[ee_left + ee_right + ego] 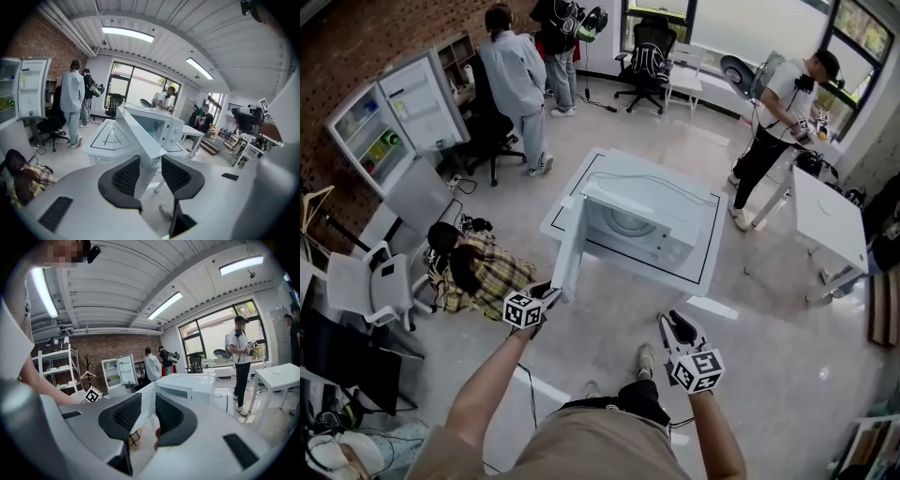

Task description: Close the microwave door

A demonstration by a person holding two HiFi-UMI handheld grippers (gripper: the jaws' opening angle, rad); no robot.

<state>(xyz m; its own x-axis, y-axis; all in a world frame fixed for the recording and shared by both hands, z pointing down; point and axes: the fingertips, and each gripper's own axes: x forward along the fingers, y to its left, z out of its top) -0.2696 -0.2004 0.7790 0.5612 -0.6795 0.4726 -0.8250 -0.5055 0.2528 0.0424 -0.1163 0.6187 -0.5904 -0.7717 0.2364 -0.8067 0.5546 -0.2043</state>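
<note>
A white microwave (642,225) stands on a white table (602,167) in front of me. Its door (567,251) hangs open, swung out toward me on the left. My left gripper (547,292) is at the door's lower free corner. In the left gripper view the door's edge (136,131) fills the gap of the left gripper (151,171), and the jaws sit on either side of it. My right gripper (675,328) hangs lower right, away from the microwave, open and holding nothing. From the right gripper (148,420) the microwave (187,390) lies ahead.
An open fridge (389,127) stands at the far left, with a person (520,80) beside it. Another person (778,112) stands by a white table (830,220) at the right. A plaid bundle (483,272) and a white chair (370,281) lie left of the door.
</note>
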